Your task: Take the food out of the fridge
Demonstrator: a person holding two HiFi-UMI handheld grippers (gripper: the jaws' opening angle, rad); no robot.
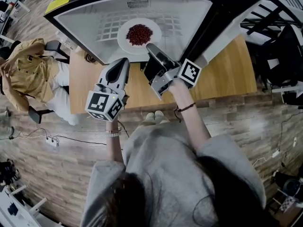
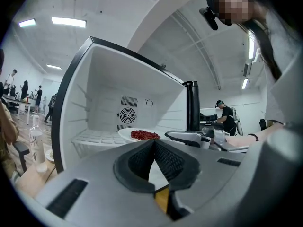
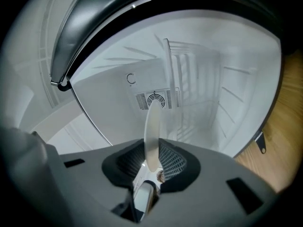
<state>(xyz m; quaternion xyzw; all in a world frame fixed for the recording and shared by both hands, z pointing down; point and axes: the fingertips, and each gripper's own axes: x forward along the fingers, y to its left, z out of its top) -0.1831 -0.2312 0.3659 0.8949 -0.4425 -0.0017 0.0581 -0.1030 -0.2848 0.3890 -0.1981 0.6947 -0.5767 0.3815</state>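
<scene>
Gripping the plate of red food by its near rim, over the wire shelf inside the open fridge.
Clamping the right gripper on the thin edge, pads pressing both faces; holding the left gripper closed on nothing, just outside. Judging the plate stiff, glazed, slippery, breakable, and the food loose, likely spilling if tipped. Favouring a deeper bite on the rim, level carry, support underneath the far side.

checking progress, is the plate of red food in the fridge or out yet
In. The plate sits over the wire shelf inside the open fridge; the right gripper is clamped on its near rim.
</scene>
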